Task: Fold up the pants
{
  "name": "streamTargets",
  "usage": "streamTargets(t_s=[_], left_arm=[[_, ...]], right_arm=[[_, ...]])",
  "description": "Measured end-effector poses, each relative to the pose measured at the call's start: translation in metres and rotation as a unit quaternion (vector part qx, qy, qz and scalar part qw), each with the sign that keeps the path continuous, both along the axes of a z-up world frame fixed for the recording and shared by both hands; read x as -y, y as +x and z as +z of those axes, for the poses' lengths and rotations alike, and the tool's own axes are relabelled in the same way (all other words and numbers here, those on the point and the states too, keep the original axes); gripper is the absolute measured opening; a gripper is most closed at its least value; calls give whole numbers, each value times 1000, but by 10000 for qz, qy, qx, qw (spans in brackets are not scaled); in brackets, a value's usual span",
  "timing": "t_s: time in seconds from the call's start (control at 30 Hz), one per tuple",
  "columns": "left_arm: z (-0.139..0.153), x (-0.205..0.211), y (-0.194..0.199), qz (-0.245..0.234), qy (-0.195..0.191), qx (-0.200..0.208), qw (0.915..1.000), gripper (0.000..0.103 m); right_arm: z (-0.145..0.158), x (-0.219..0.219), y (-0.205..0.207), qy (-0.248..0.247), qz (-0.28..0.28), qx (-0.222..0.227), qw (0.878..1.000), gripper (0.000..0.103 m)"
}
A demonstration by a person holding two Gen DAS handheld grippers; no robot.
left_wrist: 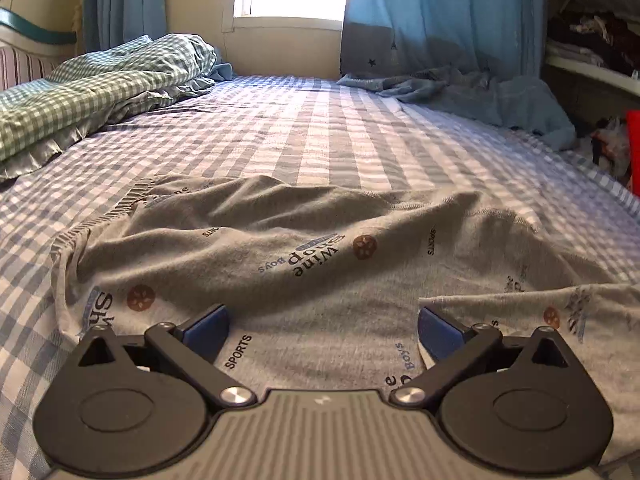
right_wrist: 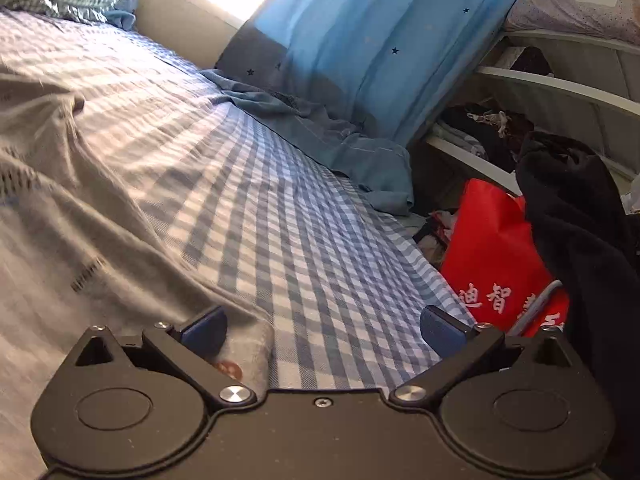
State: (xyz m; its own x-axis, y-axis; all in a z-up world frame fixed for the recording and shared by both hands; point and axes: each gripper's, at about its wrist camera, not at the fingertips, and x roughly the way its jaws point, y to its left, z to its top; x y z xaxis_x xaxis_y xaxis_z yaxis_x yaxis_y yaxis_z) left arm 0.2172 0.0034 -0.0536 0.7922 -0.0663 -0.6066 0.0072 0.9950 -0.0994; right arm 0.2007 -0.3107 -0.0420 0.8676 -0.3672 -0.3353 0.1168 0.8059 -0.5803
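Grey printed pants (left_wrist: 304,256) lie rumpled across the blue checked bed sheet (left_wrist: 320,128), waistband elastic at the left. My left gripper (left_wrist: 323,330) hovers low over the near part of the pants, open, nothing between its blue pads. In the right wrist view the same pants (right_wrist: 80,208) spread over the left half of the bed, one corner reaching under the left finger. My right gripper (right_wrist: 324,330) is open above that corner and the bare sheet (right_wrist: 320,264), holding nothing.
A green checked quilt (left_wrist: 92,92) is bunched at the far left. Blue star curtains (left_wrist: 440,20) hang by the window, with blue cloth (right_wrist: 340,140) heaped on the bed's right edge. Beside the bed stand a red bag (right_wrist: 492,252), dark clothing (right_wrist: 580,220) and cluttered shelves (right_wrist: 520,80).
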Motion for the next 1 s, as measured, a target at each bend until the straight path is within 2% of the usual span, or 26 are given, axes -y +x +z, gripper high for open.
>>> streamTargets(t_s=[0.17, 0.2, 0.3, 0.33, 0.4, 0.47, 0.5, 0.6, 0.67, 0.73, 0.77, 0.87, 0.9, 1.0], left_arm=[[24, -43, -41, 191, -721, 446, 9962, 102], [28, -52, -48, 265, -718, 488, 9959, 102], [30, -89, -57, 738, -348, 377, 9960, 102], [29, -100, -58, 921, -228, 309, 9950, 102], [25, -123, -59, 1147, -191, 274, 9928, 102], [21, -147, -54, 1266, -473, 234, 9905, 102], [19, -158, -50, 1302, -672, 200, 9890, 102], [13, -188, -40, 1253, -1508, 247, 9803, 102], [6, -203, -30, 1019, -2133, 310, 9712, 100], [-2, -213, -22, 936, -2605, 367, 9602, 92], [-5, -215, -19, 935, -2663, 434, 9584, 91], [-15, -214, -18, 1033, -2573, 665, 9585, 77], [-17, -215, -19, 1063, -2612, 693, 9569, 73], [-19, -219, -25, 847, -2885, 872, 9497, 73]], right_arm=[[35, -49, 32, 499, 1053, 202, 9930, 102], [38, -60, 44, 610, 1275, 133, 9899, 102], [32, -97, 84, 862, 1889, -292, 9778, 102], [25, -108, 99, 821, 1986, -508, 9753, 102], [9, -126, 124, 556, 1787, -842, 9787, 102], [-8, -130, 144, 440, 1398, -1007, 9841, 102], [-11, -125, 149, 597, 1301, -946, 9852, 102], [0, -117, 151, 893, 1045, -919, 9862, 102], [7, -118, 138, 519, 928, -701, 9919, 102], [14, -118, 125, 310, 893, -583, 9938, 102], [18, -119, 118, 350, 961, -524, 9934, 102], [34, -132, 108, 634, 1429, -420, 9868, 102], [38, -141, 109, 751, 1691, -465, 9816, 102], [46, -179, 130, 1225, 2401, -903, 9587, 102]])
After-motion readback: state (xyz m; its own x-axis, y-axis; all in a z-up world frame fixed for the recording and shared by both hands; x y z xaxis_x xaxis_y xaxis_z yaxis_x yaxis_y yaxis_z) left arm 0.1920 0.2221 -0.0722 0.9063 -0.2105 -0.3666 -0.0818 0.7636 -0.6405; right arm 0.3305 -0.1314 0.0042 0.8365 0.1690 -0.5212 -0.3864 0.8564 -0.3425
